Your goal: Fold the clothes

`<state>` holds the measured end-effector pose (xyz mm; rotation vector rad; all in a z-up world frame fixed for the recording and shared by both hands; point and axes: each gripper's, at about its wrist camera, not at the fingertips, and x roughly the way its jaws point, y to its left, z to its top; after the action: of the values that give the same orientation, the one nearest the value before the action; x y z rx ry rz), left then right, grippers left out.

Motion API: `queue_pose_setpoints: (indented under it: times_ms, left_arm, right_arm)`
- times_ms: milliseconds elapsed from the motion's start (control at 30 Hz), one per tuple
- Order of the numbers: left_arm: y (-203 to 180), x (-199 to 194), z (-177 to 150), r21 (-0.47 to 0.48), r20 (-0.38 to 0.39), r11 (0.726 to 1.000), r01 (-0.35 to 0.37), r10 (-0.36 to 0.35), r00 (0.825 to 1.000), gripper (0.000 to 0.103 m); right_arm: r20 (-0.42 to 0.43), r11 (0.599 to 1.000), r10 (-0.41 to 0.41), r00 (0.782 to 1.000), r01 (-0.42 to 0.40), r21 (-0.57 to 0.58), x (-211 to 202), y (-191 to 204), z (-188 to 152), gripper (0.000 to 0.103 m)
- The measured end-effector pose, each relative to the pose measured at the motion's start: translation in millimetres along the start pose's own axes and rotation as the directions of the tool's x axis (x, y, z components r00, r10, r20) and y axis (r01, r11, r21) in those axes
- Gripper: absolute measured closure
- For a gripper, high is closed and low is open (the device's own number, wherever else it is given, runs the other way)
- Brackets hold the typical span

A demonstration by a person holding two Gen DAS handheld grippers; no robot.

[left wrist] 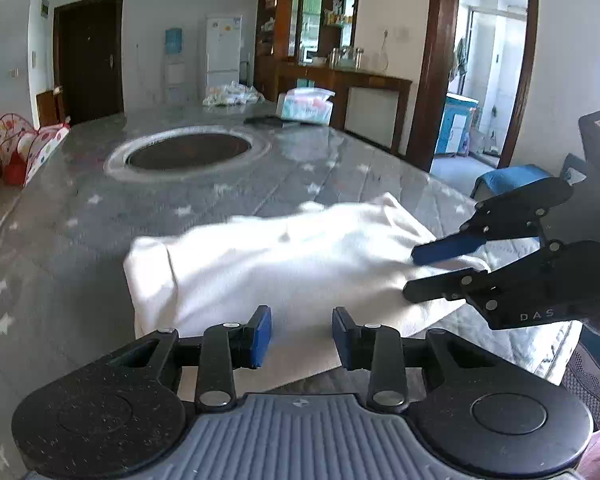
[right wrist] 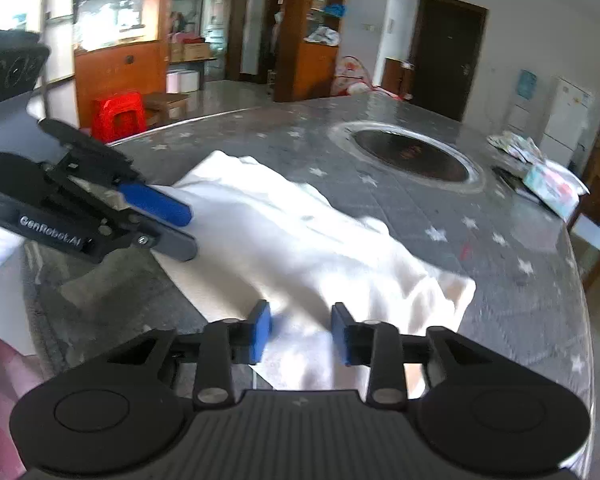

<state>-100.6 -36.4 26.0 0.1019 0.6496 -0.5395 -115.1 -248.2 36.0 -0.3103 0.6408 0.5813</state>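
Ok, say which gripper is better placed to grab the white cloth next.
Probably left: the left gripper has its open jaws straddling an edge of the white cloth. The right gripper is open too, but sits over bunched fabric, not a clean edge.

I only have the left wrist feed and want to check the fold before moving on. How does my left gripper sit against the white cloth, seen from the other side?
Observer: In the right wrist view, the left gripper has its fingertips at one end of the white cloth, low over the table.
Operator: And the right gripper, seen head-on?
Observer: The right gripper has its pads apart, and cloth shows in the gap, unpressed.
Operator: Anything beyond the table on that side?
Observer: A red stool stands on the floor past the table's edge.
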Motion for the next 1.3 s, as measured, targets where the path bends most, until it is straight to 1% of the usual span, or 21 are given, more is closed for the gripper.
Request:
queue_pose_setpoints:
  times_ms: [167, 233, 400, 533, 567, 767, 833, 900, 967, 1067, 1133, 1300]
  left_arm:
    - [3.6, 2.2, -3.7, -0.041, -0.002, 0.999, 0.005, -0.006, 1.0, 0.066]
    - [3.7, 2.6, -4.1, -0.052, 0.0, 0.999, 0.008, -0.008, 1.0, 0.065]
    - [4.2, 3.4, -5.2, -0.079, 0.006, 0.997, 0.014, -0.013, 1.0, 0.062]
    - [4.5, 4.1, -6.1, -0.101, 0.011, 0.995, 0.018, -0.017, 1.0, 0.055]
    - [4.6, 4.3, -6.3, -0.106, 0.013, 0.994, 0.019, -0.018, 1.0, 0.053]
    - [0.1, 3.4, -7.1, -0.113, 0.02, 0.993, 0.026, -0.024, 1.0, 0.041]
    - [0.4, 1.9, -5.7, -0.12, 0.026, 0.992, 0.035, -0.032, 0.999, 0.038]
    - [1.3, -1.4, -2.3, -0.127, 0.036, 0.991, 0.041, -0.037, 0.999, 0.036]
    - [3.3, -5.7, 1.3, -0.132, 0.053, 0.99, 0.044, -0.038, 0.998, 0.032]
    - [10.4, -12.5, 7.4, -0.143, 0.09, 0.989, 0.029, -0.016, 0.996, 0.026]
    - [18.2, -11.8, 9.7, -0.168, 0.094, 0.986, 0.018, -0.002, 0.996, 0.025]
    - [36.0, -0.6, 10.1, -0.229, 0.059, 0.973, 0.005, 0.009, 0.998, 0.023]
  right_arm:
    - [0.03, 0.998, 0.004, 1.0, -0.005, 0.062, 3.2, -6.6, -12.0, 0.064]
    - [0.037, 0.996, 0.0, 0.999, -0.003, 0.088, 3.1, -9.1, -13.7, 0.057]
    - [0.06, 0.99, 0.01, 0.998, -0.019, 0.141, 2.3, -15.0, -18.2, 0.056]
    - [0.078, 0.984, 0.029, 0.997, -0.042, 0.172, 1.9, -17.9, -21.6, 0.047]
    - [0.084, 0.982, 0.034, 0.996, -0.049, 0.18, 2.0, -18.3, -22.4, 0.046]
    - [0.097, 0.983, 0.046, 0.994, -0.062, 0.173, 2.5, -13.7, -24.0, 0.037]
    - [0.098, 0.983, 0.061, 0.993, -0.077, 0.169, 2.8, -12.8, -23.7, 0.028]
    - [0.094, 0.986, 0.064, 0.994, -0.077, 0.15, 3.4, -9.4, -22.3, 0.026]
    - [0.093, 0.987, 0.071, 0.993, -0.083, 0.137, 2.7, -7.3, -20.1, 0.02]
    - [0.107, 0.987, 0.082, 0.991, -0.095, 0.127, -1.0, -7.6, -13.2, 0.013]
    - [0.122, 0.988, 0.081, 0.989, -0.096, 0.121, -2.9, -8.9, -7.5, 0.002]
    - [0.13, 0.989, 0.076, 0.989, -0.091, 0.118, 6.6, -19.0, 4.5, 0.0]
